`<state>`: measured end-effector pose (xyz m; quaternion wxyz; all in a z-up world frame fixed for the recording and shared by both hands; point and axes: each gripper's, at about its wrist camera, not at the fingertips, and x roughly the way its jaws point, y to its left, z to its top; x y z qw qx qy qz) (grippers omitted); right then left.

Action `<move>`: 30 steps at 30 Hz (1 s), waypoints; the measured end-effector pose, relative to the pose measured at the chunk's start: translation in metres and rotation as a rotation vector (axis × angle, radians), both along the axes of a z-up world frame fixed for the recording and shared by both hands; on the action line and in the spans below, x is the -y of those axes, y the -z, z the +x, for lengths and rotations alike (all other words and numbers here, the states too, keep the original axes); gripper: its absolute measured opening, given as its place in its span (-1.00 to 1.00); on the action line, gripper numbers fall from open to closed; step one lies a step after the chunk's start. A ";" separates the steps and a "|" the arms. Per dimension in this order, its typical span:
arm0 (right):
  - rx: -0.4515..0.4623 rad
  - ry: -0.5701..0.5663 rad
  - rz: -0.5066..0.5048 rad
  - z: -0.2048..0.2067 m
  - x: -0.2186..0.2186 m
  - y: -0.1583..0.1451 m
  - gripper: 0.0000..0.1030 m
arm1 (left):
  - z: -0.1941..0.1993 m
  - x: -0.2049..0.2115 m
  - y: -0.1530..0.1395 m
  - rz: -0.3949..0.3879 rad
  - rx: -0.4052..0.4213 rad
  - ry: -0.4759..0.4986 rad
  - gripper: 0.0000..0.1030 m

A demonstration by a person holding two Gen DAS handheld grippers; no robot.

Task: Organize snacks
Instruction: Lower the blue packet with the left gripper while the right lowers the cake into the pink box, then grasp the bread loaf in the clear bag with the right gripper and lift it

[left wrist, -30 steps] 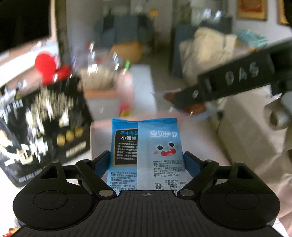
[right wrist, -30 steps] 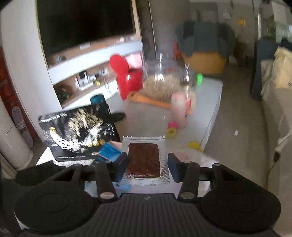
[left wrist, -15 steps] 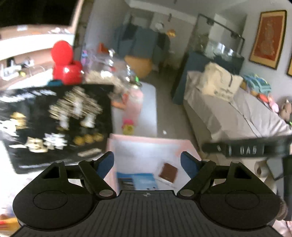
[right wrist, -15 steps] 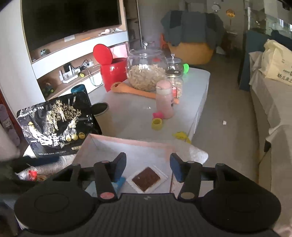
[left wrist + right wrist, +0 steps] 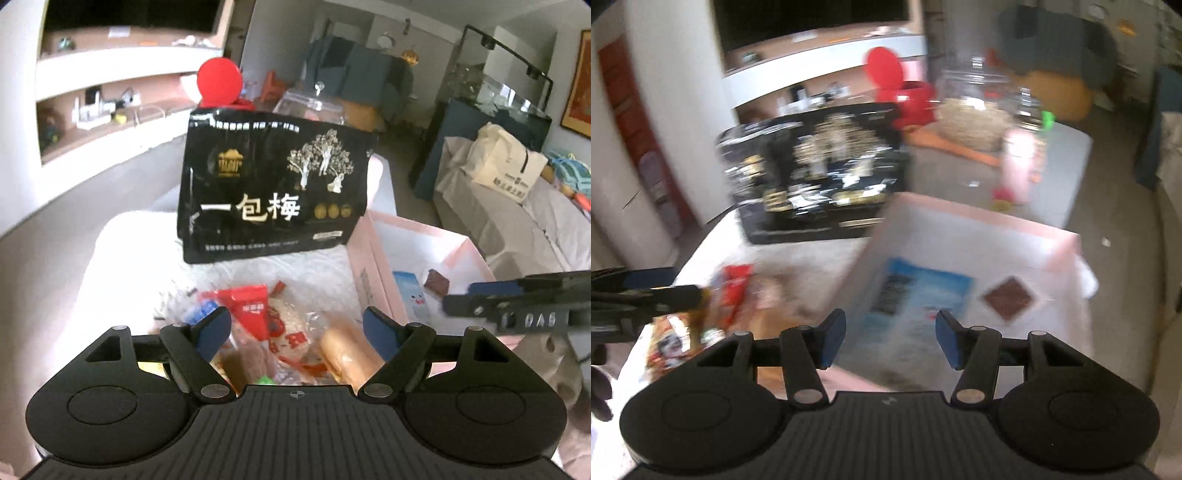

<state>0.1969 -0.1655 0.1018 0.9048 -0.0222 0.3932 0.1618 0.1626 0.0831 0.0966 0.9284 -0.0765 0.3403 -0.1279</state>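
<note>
Snacks lie in a loose pile (image 5: 280, 332) on the white-covered desk (image 5: 122, 266) beside the pink box (image 5: 373, 266), which holds a blue packet (image 5: 923, 295) and a small brown packet (image 5: 1010, 297), while the left tool (image 5: 297, 328), wide apart and closing, hangs empty over the pile and the right tool (image 5: 890, 338) hangs part-open, empty, over the box.

A snack pile (image 5: 280, 332) lay at six o'clock, a big bag (image 5: 273, 192) behind at twelve, a box (image 5: 417, 236) at three holding two packets.
</note>
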 end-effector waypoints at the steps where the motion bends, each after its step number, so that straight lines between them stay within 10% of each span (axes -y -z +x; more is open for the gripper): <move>1: 0.001 -0.017 -0.002 -0.001 -0.011 0.000 0.05 | 0.003 0.004 0.000 -0.012 0.002 0.012 0.61; 8: 0.034 -0.020 -0.056 -0.017 -0.031 -0.012 0.06 | 0.040 0.043 0.027 0.100 -0.061 0.050 0.26; 20: -0.044 -0.045 0.041 -0.068 0.008 0.016 0.06 | -0.010 0.039 0.042 -0.011 -0.115 0.237 -0.09; 30: -0.069 -0.057 0.193 -0.074 -0.039 0.040 0.33 | -0.024 0.028 0.003 0.154 0.011 0.045 -0.08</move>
